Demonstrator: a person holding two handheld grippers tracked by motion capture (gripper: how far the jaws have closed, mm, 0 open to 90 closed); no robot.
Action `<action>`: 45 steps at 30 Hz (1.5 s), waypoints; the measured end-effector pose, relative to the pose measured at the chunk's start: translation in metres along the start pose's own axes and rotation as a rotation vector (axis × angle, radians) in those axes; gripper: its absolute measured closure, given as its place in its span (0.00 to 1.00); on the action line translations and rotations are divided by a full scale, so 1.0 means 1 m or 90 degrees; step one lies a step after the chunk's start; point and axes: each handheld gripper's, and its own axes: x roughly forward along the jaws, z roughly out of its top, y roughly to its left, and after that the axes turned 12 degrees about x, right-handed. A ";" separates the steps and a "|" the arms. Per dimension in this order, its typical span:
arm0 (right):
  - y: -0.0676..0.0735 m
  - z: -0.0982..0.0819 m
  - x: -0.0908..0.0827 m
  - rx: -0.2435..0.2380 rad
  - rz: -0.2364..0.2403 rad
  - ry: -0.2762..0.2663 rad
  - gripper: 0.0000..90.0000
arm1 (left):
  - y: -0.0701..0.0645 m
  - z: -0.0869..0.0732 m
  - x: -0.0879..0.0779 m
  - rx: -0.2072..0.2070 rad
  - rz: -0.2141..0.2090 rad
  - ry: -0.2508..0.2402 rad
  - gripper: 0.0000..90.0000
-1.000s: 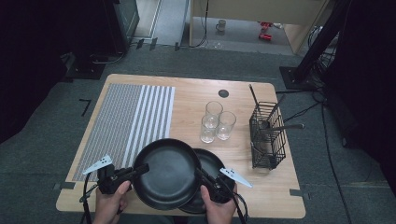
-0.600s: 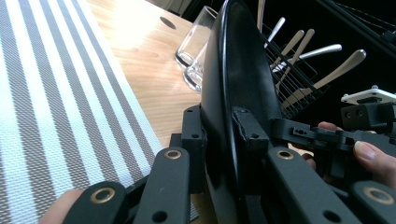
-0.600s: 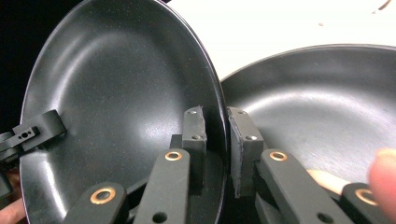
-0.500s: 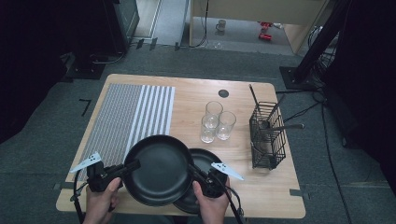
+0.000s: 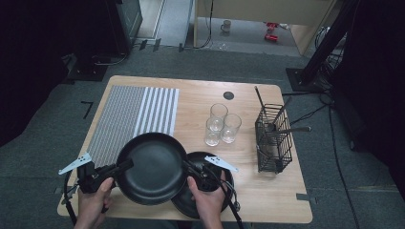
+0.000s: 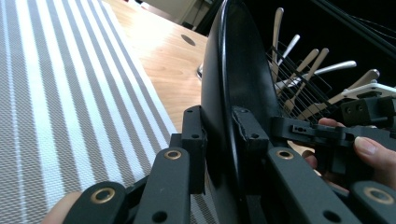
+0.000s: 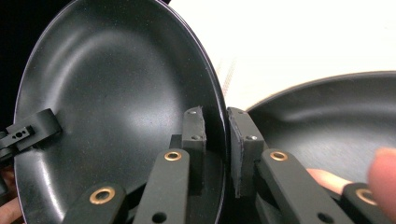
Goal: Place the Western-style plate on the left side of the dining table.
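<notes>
A large black plate (image 5: 152, 168) hangs over the table's near edge, gripped from both sides. My left gripper (image 5: 126, 164) is shut on its left rim, and in the left gripper view the left gripper (image 6: 223, 135) pinches the plate (image 6: 238, 70) edge-on. My right gripper (image 5: 187, 166) is shut on the right rim; in the right gripper view the right gripper (image 7: 227, 135) clamps the plate (image 7: 116, 93) by its lip. A smaller black plate (image 5: 212, 188) lies on the table, partly hidden under the large one and my right hand, and shows as the smaller plate (image 7: 327, 121) beyond the rim.
A grey-and-white striped mat (image 5: 129, 119) covers the table's left part. Three clear glasses (image 5: 220, 124) stand mid-table. A black wire basket (image 5: 273, 138) with cutlery stands at the right. A small black disc (image 5: 229, 95) lies near the far edge.
Both grippers have carried the large plate to the left and a little up, so that more of the smaller plate shows. Both grips stay the same.
</notes>
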 end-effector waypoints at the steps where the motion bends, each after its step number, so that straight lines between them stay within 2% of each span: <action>1: 0.002 0.002 0.004 -0.005 0.002 0.002 0.88 | 0.003 0.001 -0.002 -0.001 0.003 -0.003 0.87; 17: 0.018 0.016 0.031 -0.012 0.009 0.029 0.88 | 0.023 0.011 -0.009 -0.015 0.020 -0.011 0.87; 24: 0.022 0.023 0.039 -0.017 0.007 0.031 0.88 | 0.031 0.018 -0.007 -0.018 0.023 -0.008 0.87; 29: 0.024 0.029 0.048 -0.007 0.007 0.039 0.88 | 0.040 0.023 -0.005 -0.026 0.023 -0.007 0.87; 45: 0.034 0.046 0.071 -0.021 0.001 0.047 0.89 | 0.065 0.034 -0.001 -0.041 0.023 -0.014 0.86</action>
